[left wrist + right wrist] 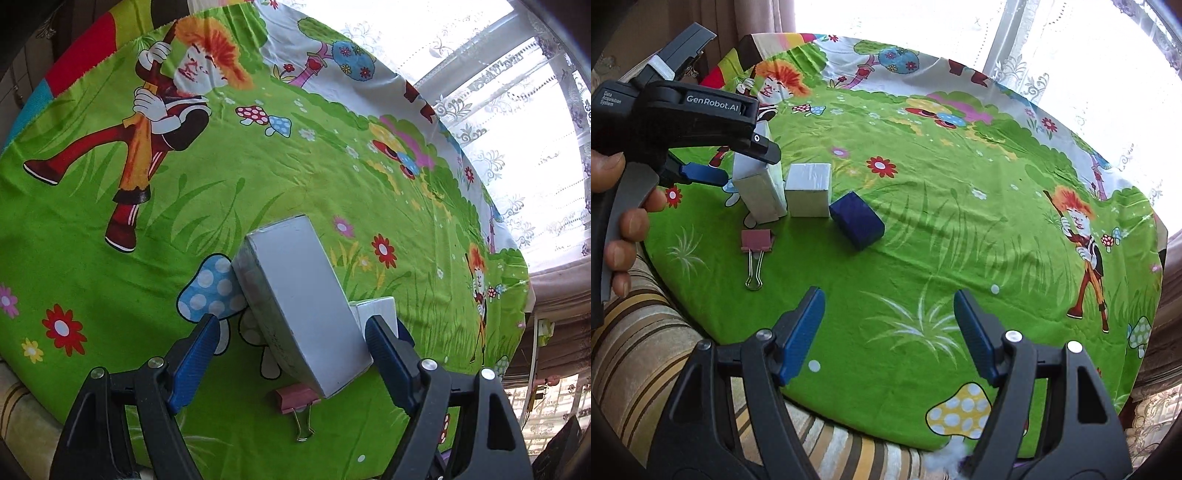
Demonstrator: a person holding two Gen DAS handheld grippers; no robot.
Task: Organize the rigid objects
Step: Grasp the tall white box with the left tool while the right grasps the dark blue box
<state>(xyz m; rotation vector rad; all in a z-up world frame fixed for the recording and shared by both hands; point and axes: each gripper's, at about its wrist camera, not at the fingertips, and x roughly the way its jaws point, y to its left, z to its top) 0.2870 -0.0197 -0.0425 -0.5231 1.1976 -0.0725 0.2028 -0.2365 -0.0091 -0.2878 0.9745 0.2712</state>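
Observation:
A tall white box [299, 295] [759, 192] stands on the green cartoon cloth between the fingers of my left gripper [291, 332] [738, 166]; the jaws are wide apart, about the box but not pressing it. A white cube [808, 190] [376, 308] stands just right of it, partly hidden in the left wrist view. A dark blue block [857, 221] lies right of the cube. A pink binder clip [756, 245] [297, 404] lies in front of the box. My right gripper [888, 336] is open and empty near the table's front edge.
The round table [960, 240] is covered by a green cartoon cloth. A striped sofa cushion [646, 350] lies below the front edge. A window with lace curtains [1071, 55] is behind the table.

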